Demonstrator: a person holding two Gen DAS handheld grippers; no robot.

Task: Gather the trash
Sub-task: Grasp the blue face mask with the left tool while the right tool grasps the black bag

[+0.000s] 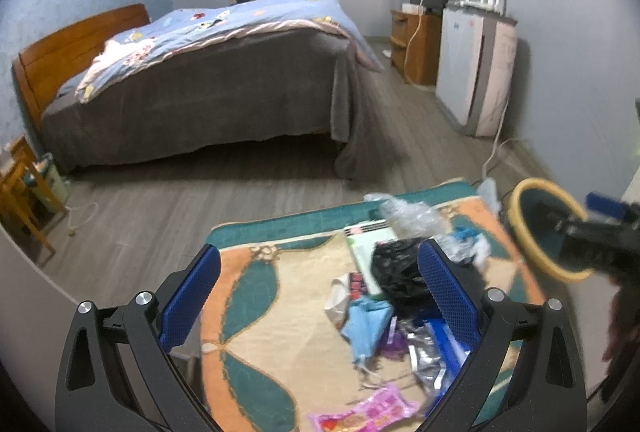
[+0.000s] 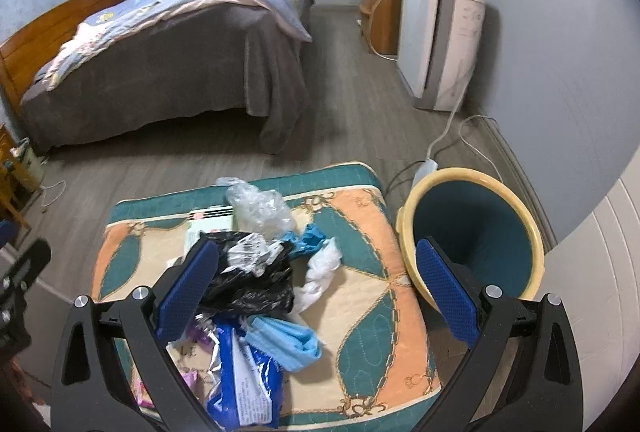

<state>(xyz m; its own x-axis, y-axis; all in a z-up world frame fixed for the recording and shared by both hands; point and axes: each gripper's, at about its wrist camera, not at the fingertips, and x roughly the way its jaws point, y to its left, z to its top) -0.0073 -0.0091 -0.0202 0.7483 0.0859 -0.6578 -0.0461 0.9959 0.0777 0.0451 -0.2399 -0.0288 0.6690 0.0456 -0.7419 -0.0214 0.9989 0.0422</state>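
A pile of trash lies on a patterned cushion (image 2: 360, 296): a black plastic bag (image 2: 252, 284), a clear crumpled bag (image 2: 260, 209), a blue face mask (image 2: 288, 340), a blue-and-white wrapper (image 2: 244, 380) and white tissue (image 2: 320, 272). A yellow-rimmed bin (image 2: 476, 232) with a teal inside stands right of the cushion. My right gripper (image 2: 316, 276) is open and empty above the pile. My left gripper (image 1: 320, 284) is open and empty over the cushion (image 1: 260, 312), with the black bag (image 1: 396, 276), mask (image 1: 364, 328) and a pink wrapper (image 1: 368, 412) between its fingers. The bin (image 1: 540, 232) shows at the right, behind the right gripper's body.
A bed (image 1: 200, 79) with a grey cover stands beyond a strip of wood floor (image 1: 180, 203). A white appliance (image 2: 440, 39) and wooden cabinet (image 2: 380, 15) line the right wall, with cables (image 2: 452, 135) on the floor behind the bin. A wooden stool (image 1: 20, 199) stands at the left.
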